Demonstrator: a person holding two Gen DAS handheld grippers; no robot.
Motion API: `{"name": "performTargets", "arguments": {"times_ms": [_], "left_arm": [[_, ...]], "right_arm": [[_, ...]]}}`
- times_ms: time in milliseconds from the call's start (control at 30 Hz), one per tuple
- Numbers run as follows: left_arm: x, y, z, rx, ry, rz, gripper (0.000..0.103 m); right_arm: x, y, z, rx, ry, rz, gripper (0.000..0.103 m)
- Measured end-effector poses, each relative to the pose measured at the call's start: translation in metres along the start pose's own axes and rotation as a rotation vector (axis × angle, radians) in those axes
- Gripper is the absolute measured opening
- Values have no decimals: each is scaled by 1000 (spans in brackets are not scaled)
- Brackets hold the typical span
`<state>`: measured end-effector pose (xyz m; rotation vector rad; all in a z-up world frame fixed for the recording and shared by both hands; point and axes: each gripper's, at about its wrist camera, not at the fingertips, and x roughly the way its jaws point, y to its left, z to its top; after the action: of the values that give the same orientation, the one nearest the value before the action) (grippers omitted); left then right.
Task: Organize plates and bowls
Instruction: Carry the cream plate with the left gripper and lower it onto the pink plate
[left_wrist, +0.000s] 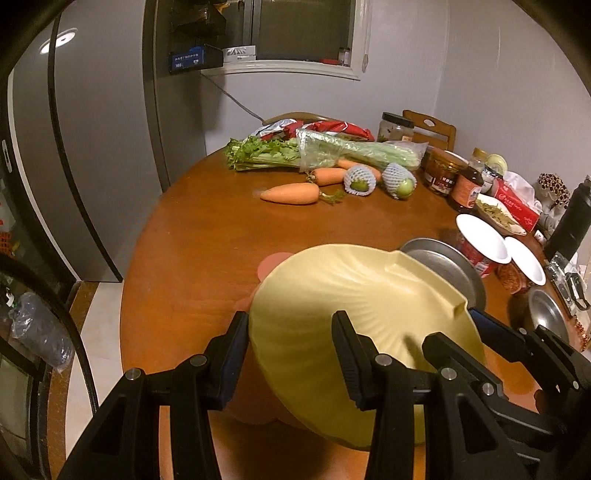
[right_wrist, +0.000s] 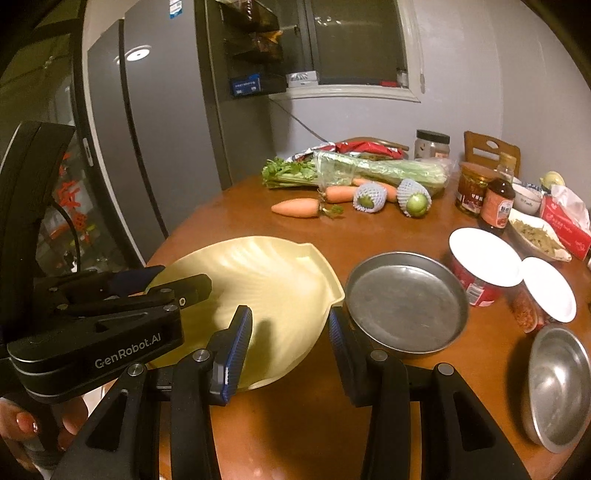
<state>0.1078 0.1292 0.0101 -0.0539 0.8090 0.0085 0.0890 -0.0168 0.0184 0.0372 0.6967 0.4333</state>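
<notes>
A pale yellow shell-shaped plate (left_wrist: 354, 314) (right_wrist: 266, 291) is tilted above the brown table, with a pink plate (left_wrist: 275, 264) partly hidden under it. My left gripper (left_wrist: 291, 354) has its fingers spread around the plate's near rim; in the right wrist view its body (right_wrist: 110, 325) reaches over the plate's left edge. My right gripper (right_wrist: 290, 350) is open at the plate's right rim, next to a round metal plate (right_wrist: 406, 302) (left_wrist: 443, 269). A metal bowl (right_wrist: 557, 384) (left_wrist: 546, 314) sits at the right.
Two white-lidded red cups (right_wrist: 484, 269) (right_wrist: 546, 291) stand right of the metal plate. Carrots (right_wrist: 299, 207), wrapped fruit (right_wrist: 369, 199), celery (right_wrist: 362, 170), jars and a sauce bottle (right_wrist: 496, 206) fill the far side. A grey fridge (right_wrist: 155, 147) stands left.
</notes>
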Motion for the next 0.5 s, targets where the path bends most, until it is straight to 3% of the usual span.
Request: {"name": "performTargets", "arguments": {"times_ms": [500], "left_arm": [[35,13,1,11,32,17,45]], "right_arm": [[25,3,-2,13,8,0,44]]}}
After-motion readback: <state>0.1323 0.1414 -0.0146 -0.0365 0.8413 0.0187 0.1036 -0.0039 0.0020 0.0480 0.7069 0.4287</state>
